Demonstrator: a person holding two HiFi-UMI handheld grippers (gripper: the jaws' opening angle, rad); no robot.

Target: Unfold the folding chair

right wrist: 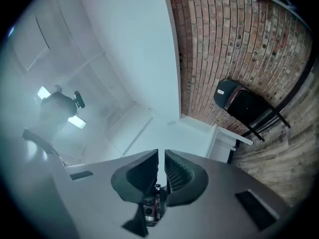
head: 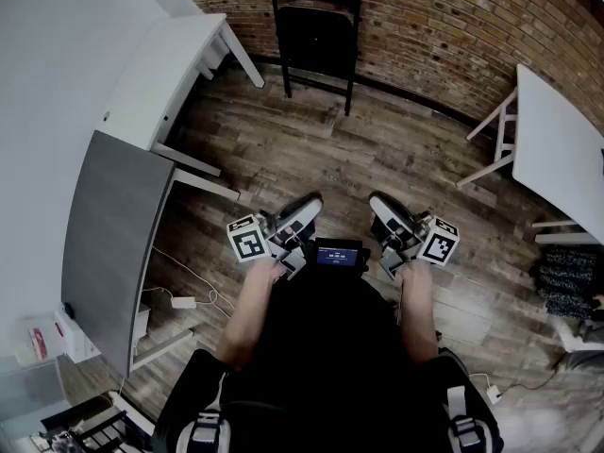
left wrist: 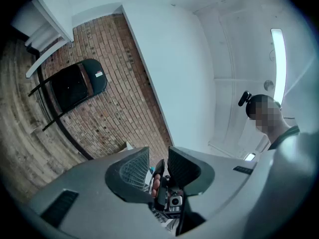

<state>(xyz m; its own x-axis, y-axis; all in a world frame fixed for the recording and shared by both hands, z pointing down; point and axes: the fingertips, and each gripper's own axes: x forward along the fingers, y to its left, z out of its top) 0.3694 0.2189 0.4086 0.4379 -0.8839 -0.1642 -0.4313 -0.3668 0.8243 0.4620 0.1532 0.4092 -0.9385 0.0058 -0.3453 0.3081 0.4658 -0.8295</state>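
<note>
The black folding chair (head: 316,26) leans folded against the brick wall at the far end of the room; it also shows small in the left gripper view (left wrist: 75,86) and the right gripper view (right wrist: 246,106). I hold both grippers close to my body, far from it. My left gripper (head: 307,204) (left wrist: 158,161) is partly open with nothing between its jaws. A thin slit remains between the jaws of my right gripper (head: 382,204) (right wrist: 161,166), and nothing is held.
A white table (head: 179,64) stands at the left beside the chair, with a grey table (head: 113,225) nearer me. Another white table (head: 562,149) stands at the right. A cable and plug (head: 184,300) lie on the wooden floor (head: 330,149).
</note>
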